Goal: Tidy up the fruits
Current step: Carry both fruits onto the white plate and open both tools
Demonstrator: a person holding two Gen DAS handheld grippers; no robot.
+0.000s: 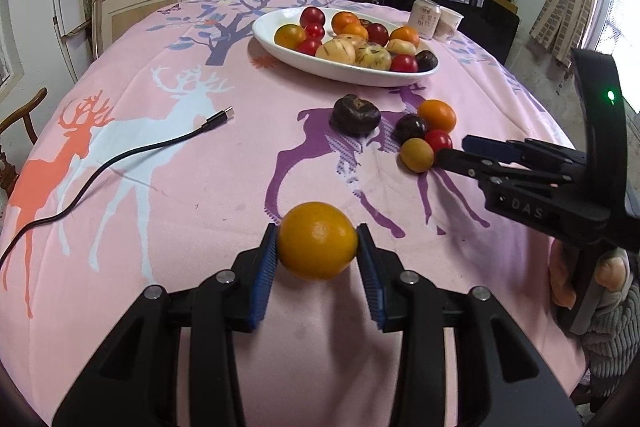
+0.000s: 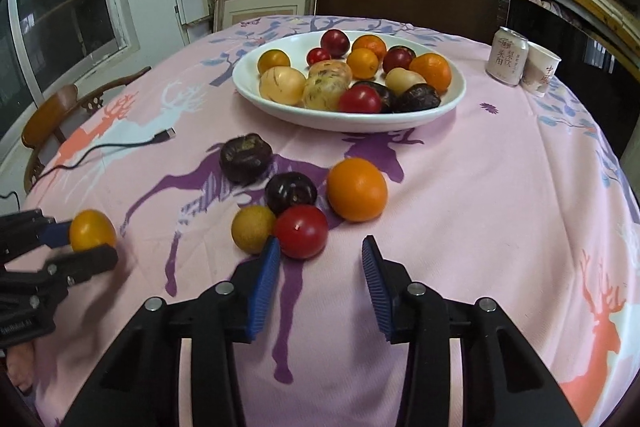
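The left gripper (image 1: 317, 247) clamps a round yellow-orange fruit (image 1: 317, 241) above bare pink deer-print tablecloth (image 1: 180, 211), with open room towards the black cable (image 1: 120, 157). The right gripper (image 2: 321, 255), angled downward, stands apart; its left pad seems to touch a red fruit (image 2: 301, 231). Five loose fruits cluster there. Beyond, the white oval dish (image 2: 456, 99) holds roughly fourteen fruits.

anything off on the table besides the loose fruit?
One stray item: a black USB cable snakes across the pink tablecloth, plug end loose, left of the white fruit dish. It is no part of the fruit job. A can and paper cup stand upright; nothing spilled.
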